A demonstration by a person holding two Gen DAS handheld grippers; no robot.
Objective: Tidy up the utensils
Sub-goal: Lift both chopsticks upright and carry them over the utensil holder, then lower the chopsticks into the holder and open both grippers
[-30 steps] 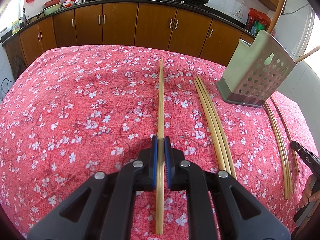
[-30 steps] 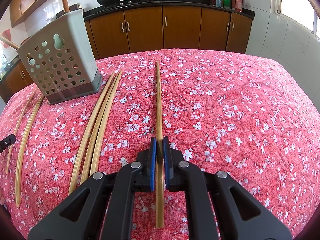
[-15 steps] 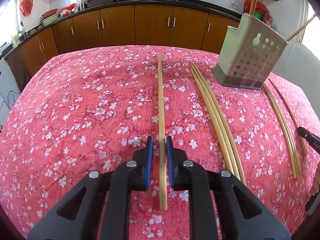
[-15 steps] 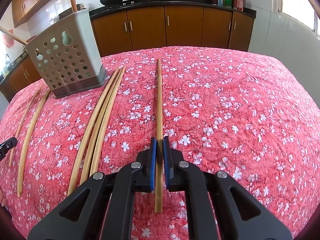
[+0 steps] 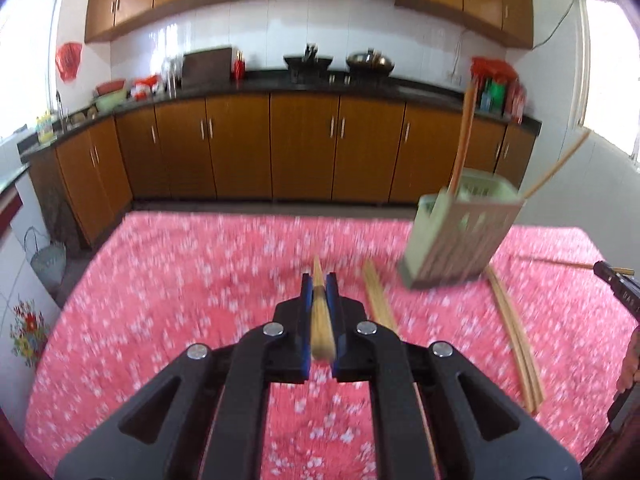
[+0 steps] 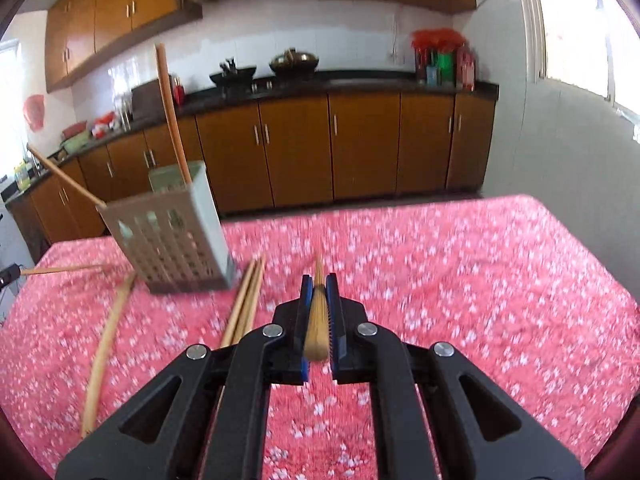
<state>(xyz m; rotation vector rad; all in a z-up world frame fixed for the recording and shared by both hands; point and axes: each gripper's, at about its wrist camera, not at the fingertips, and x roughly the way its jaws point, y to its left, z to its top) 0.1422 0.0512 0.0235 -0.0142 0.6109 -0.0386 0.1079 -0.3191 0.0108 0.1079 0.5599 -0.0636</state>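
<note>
In the left wrist view my left gripper [image 5: 319,285] holds a bamboo chopstick [image 5: 322,332] lengthwise between its blue pads, its jaws closing tight on it, lifted off the red flowered tablecloth [image 5: 180,280]. In the right wrist view my right gripper [image 6: 319,285] is shut on another bamboo chopstick [image 6: 317,332], also raised above the cloth. The grey-green perforated utensil holder [image 5: 460,236] [image 6: 172,240] stands on the table with two long sticks [image 5: 464,132] leaning in it. It is to the right of the left gripper and to the left of the right one.
Loose chopsticks [image 5: 378,300] [image 6: 246,304] lie beside the holder, and more [image 5: 516,332] [image 6: 106,340] lie on its other side. Kitchen cabinets [image 5: 304,148] and a counter with woks run behind the table. A window lights the right wall.
Both grippers have risen from the cloth, each carrying its chopstick, and tipped up towards the cabinets. The table and holder now sit lower in both views, blurred by motion.
</note>
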